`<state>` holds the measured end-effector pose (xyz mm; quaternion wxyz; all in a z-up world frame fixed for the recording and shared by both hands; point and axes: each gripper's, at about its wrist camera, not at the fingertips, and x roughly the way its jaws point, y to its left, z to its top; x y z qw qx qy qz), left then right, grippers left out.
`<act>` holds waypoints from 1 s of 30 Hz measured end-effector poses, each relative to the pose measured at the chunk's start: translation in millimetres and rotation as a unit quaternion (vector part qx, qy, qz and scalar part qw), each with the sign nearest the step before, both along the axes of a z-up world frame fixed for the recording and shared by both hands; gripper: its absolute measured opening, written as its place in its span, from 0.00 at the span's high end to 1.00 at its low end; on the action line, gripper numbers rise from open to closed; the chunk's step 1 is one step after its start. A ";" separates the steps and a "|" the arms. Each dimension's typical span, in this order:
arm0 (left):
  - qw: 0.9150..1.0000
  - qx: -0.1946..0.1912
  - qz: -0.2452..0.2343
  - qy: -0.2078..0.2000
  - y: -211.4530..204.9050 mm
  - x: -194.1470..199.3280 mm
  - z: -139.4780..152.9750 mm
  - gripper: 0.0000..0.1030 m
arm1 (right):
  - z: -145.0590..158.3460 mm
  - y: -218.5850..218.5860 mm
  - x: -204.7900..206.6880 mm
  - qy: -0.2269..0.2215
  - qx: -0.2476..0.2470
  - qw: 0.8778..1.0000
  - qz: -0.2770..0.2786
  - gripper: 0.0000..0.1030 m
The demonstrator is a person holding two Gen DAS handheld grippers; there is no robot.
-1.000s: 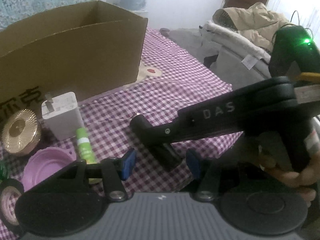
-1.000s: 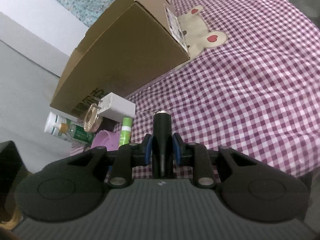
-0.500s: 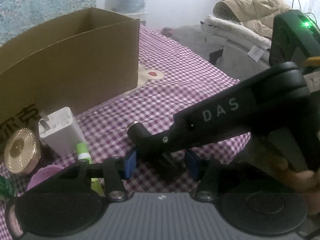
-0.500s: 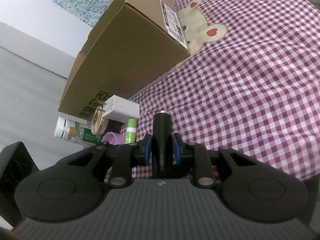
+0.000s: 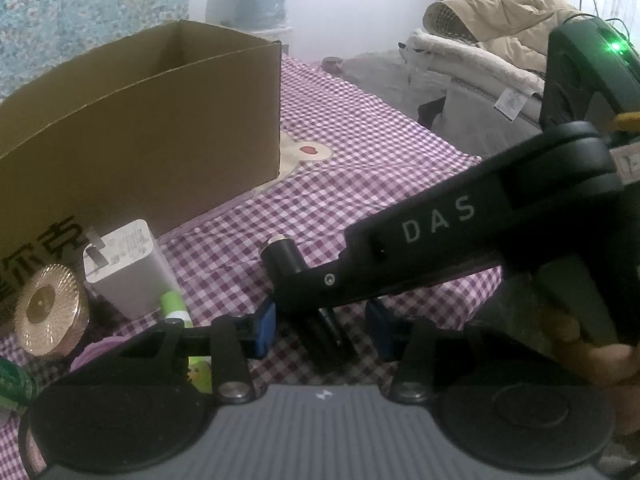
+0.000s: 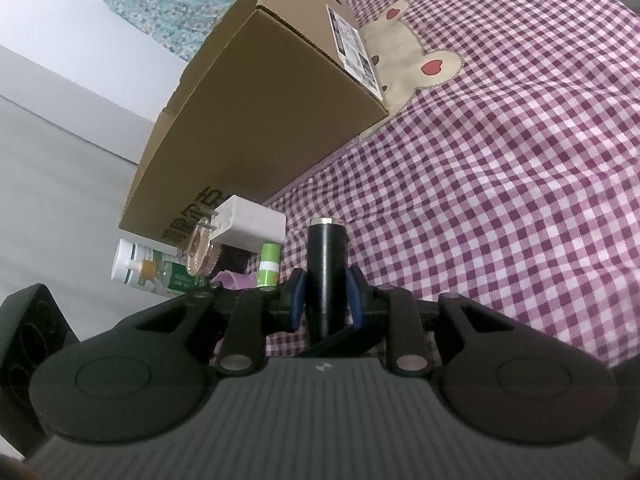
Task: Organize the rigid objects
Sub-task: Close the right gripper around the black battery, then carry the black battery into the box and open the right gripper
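The left gripper (image 5: 322, 330), narrower than a second ago and closing, now brackets the rear of the black cylinder (image 6: 326, 268) clamped in the right gripper (image 6: 326, 300) above the checked bedspread (image 6: 500, 200), suggesting a handover toward the cardboard box (image 5: 140, 128).

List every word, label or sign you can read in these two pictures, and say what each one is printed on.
"DAS": white letters on the right gripper.
"克": black character on the cardboard box; its neighbours are cut off.
Shipping label on the box: too small to read.
White charger print: blurred.
Green-and-white bottle label: unreadable.
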<state>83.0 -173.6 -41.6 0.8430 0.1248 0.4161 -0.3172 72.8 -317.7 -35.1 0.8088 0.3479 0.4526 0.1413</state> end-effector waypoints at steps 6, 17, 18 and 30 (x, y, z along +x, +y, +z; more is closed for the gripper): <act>1.000 0.001 0.002 -0.006 1.5 -2.9 4.2 0.54 | 1.5 3.0 -1.4 -0.003 0.002 1.000 0.000 0.79; 0.999 -0.030 0.005 -0.035 5.9 -16.2 43.5 0.57 | 42.9 4.0 -16.6 -0.045 0.002 0.999 -0.006 0.78; 0.999 -0.036 0.006 -0.040 7.5 -17.3 50.1 0.58 | 51.9 5.4 -19.0 -0.057 0.001 0.998 -0.004 0.78; 0.993 -0.064 0.047 -0.089 27.3 2.3 117.9 0.60 | 125.2 29.0 7.4 -0.138 -0.005 0.990 0.033 0.78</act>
